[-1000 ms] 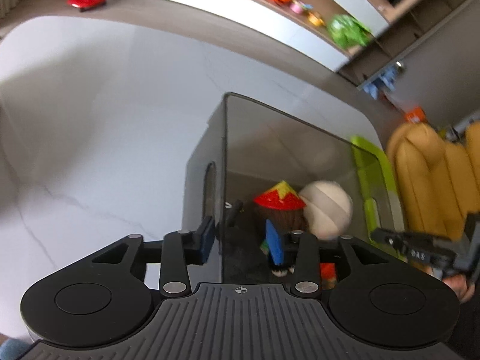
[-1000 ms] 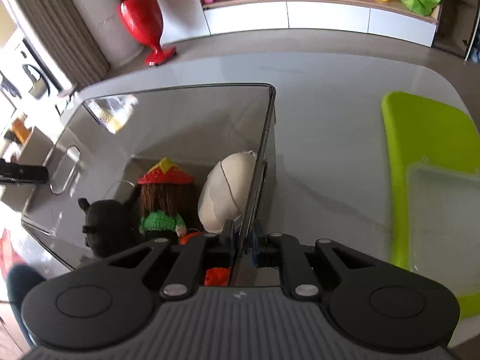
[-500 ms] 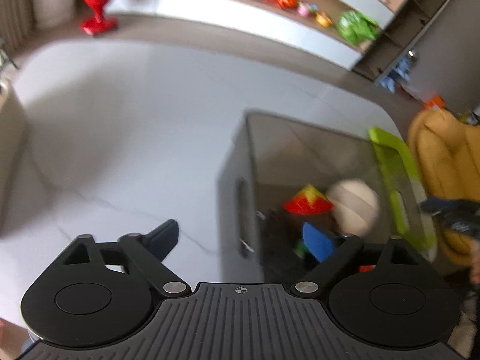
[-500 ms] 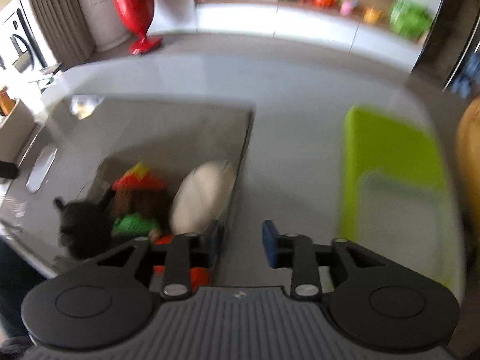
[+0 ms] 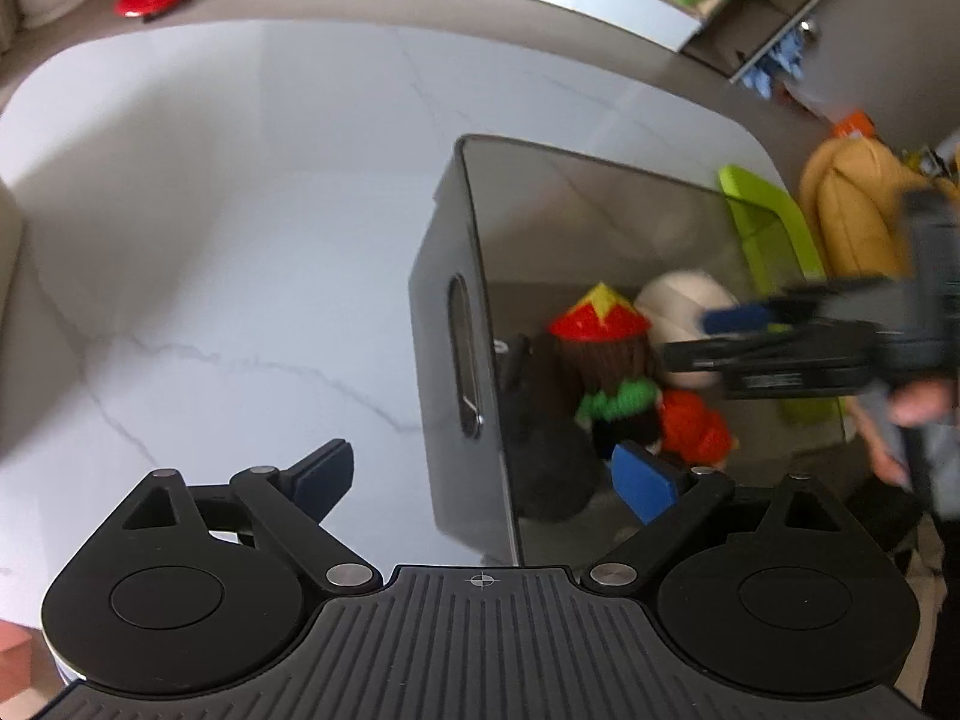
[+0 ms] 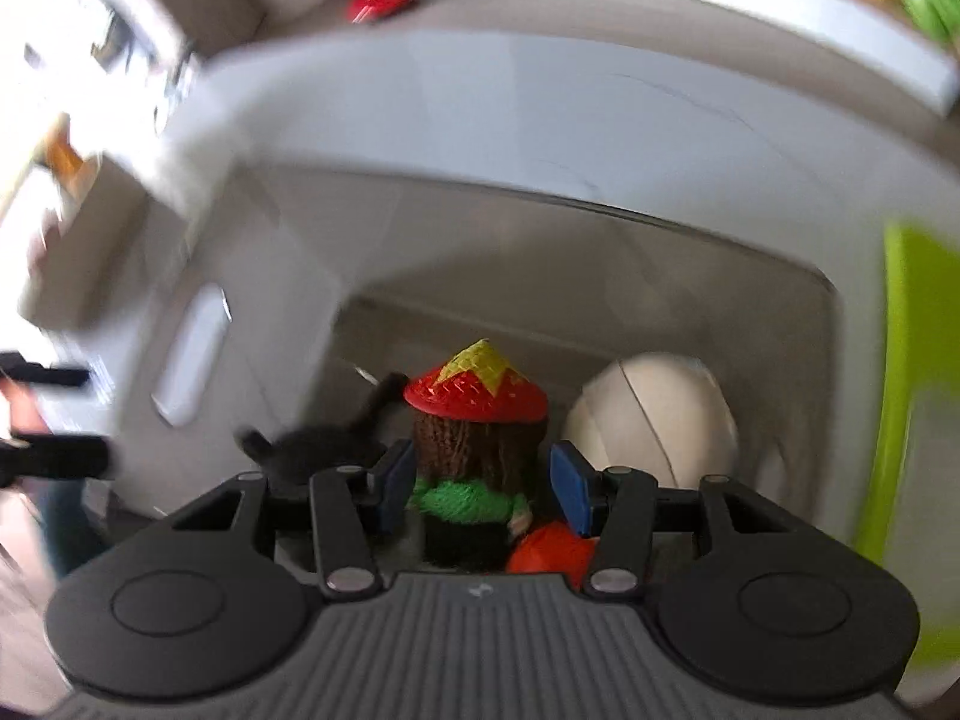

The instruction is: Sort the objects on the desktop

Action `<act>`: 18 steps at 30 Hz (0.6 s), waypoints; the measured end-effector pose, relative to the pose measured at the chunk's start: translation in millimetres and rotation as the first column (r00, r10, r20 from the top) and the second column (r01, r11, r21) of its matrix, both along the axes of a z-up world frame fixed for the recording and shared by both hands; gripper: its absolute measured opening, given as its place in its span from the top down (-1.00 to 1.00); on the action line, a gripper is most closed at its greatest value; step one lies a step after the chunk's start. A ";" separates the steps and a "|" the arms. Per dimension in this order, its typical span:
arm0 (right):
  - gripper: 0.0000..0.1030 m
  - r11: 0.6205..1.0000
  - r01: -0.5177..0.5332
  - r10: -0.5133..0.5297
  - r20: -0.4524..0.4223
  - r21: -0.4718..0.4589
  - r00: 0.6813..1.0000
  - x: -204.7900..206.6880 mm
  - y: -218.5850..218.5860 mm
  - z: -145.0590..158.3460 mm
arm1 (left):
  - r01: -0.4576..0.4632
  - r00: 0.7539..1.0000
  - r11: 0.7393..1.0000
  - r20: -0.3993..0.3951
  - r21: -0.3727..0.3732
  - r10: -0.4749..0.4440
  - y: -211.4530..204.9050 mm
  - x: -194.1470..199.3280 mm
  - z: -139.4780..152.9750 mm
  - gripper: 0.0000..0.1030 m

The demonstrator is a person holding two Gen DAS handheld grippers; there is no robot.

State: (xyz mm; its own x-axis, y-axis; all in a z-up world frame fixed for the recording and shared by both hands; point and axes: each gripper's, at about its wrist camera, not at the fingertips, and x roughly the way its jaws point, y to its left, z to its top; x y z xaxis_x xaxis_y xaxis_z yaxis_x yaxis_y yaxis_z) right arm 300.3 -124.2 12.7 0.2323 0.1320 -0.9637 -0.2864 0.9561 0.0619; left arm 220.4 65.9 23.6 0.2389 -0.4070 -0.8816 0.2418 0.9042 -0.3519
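Now, doll (image 6: 477,450): soft, light knit; you could pinch its body.
Right gripper (image 6: 480,489): jaws just opening, straddling it, not pressing.
Left gripper (image 5: 486,480): spread wide, empty.

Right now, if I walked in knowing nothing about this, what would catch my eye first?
Probably the doll with a red and yellow hat, standing in a smoky clear bin on the white table, between a black toy and a cream ball. The right hand-held gripper hangs open above the doll. A lime lid lies right of the bin.
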 end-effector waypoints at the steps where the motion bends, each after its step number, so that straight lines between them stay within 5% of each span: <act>1: -0.04 0.997 -0.056 0.055 -0.017 -0.046 0.998 2.9 11.9 -10.1 | 0.003 1.000 1.000 0.007 -0.006 -0.003 -0.4 -2.5 -0.2 -0.88; 4: -0.05 0.976 -0.150 0.140 -0.071 -0.159 0.988 2.8 34.5 -41.0 | 0.005 1.000 0.999 0.013 -0.045 -0.005 7.5 -9.7 1.0 -0.91; 6: -0.36 0.967 -0.165 0.152 -0.077 -0.196 0.985 10.6 40.3 -56.6 | 0.004 1.000 0.998 0.001 -0.058 -0.004 12.8 -12.1 -2.0 -0.91; 9: -0.18 0.993 -0.042 0.036 -0.056 -0.112 0.998 17.9 32.5 -56.2 | -0.001 1.000 0.998 -0.009 -0.063 0.000 21.4 -13.5 -5.9 -0.91; 12: -0.01 0.992 0.096 -0.078 -0.197 0.083 0.977 24.5 19.9 -54.1 | -0.018 1.000 0.997 -0.012 -0.081 0.017 27.8 -10.6 -8.6 -0.91; 18: -0.15 0.996 0.087 -0.084 -0.218 0.007 0.972 16.6 6.2 -36.0 | -0.021 0.999 0.993 -0.033 -0.113 0.017 35.0 -6.3 -15.4 -0.92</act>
State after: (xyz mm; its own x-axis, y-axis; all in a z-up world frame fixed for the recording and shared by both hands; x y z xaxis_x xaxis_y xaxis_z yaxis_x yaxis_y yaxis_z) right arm 317.0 -118.0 -23.3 0.0283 0.1367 -0.9902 -0.1818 0.9748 0.1294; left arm 214.1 100.9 8.2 0.2197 -0.5008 -0.8372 0.2120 0.8622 -0.4601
